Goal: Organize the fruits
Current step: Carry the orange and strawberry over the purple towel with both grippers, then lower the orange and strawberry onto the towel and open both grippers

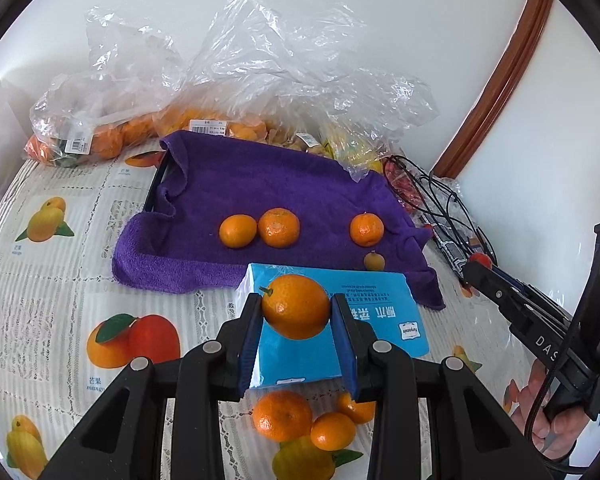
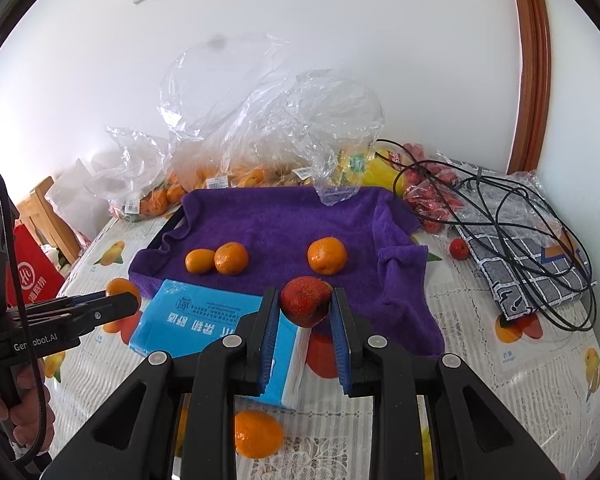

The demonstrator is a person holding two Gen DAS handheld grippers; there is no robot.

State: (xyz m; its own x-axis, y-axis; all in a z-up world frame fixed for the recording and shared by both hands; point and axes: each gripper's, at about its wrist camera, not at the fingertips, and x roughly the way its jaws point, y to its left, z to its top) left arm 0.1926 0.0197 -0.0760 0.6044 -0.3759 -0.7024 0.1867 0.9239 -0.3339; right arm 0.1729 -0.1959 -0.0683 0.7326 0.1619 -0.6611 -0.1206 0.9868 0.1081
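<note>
My left gripper (image 1: 296,310) is shut on an orange (image 1: 296,300), held above a blue tissue pack (image 1: 364,320). My right gripper (image 2: 306,300) is shut on a red speckled fruit (image 2: 305,308). Ahead of both lies a purple towel (image 1: 268,184) draped over a dark tray, with three oranges (image 1: 279,227) and a small brownish fruit (image 1: 374,261) on it. The same towel (image 2: 284,216) and oranges (image 2: 327,255) show in the right wrist view, where the left gripper (image 2: 120,300) comes in from the left.
Clear plastic bags of oranges (image 1: 112,136) and other fruit line the wall behind the tray. Loose oranges (image 1: 282,414) lie on the fruit-print tablecloth near me. A black cable (image 2: 500,208), a checked cloth (image 2: 524,264) and a small red fruit (image 2: 459,248) lie to the right.
</note>
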